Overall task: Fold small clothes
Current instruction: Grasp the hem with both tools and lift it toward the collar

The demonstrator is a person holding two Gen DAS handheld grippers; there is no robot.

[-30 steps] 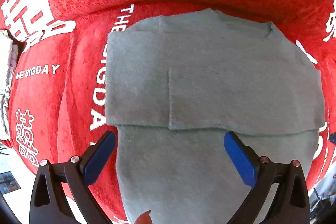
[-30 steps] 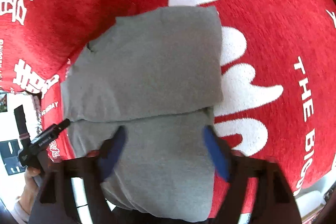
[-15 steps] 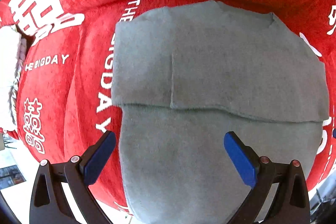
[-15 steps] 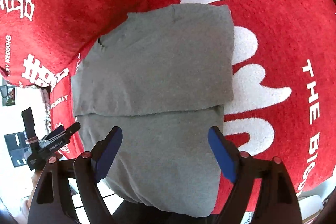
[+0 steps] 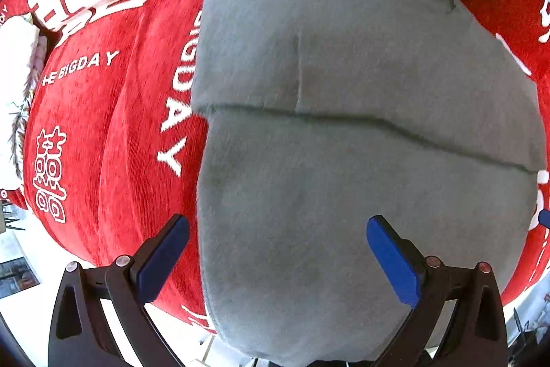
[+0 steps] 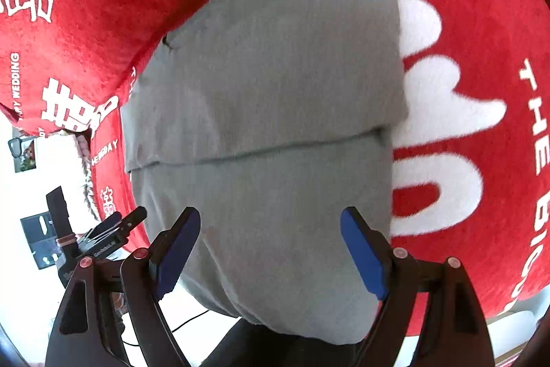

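Observation:
A grey garment (image 5: pixel 343 126) lies on the red cloth, its upper part folded over the lower part along a crosswise edge; it also shows in the right wrist view (image 6: pixel 275 112). Its near end hangs over the front edge of the surface. My left gripper (image 5: pixel 275 250) is open and empty above the garment's near left part, its left finger (image 5: pixel 161 257) over the red cloth. My right gripper (image 6: pixel 271 250) is open and empty above the garment's near part. The left gripper (image 6: pixel 113 229) shows at the left of the right wrist view.
The red cloth (image 5: pixel 103 112) with white lettering covers the whole surface and shows in the right wrist view (image 6: pixel 481 23). White floor and furniture show beyond its near edge (image 6: pixel 41 188). A white fringed fabric (image 5: pixel 17 50) lies at the far left.
Both grippers have moved closer over the garment's near part; the garment looks larger in both views. Both stay open. The garment has not moved.

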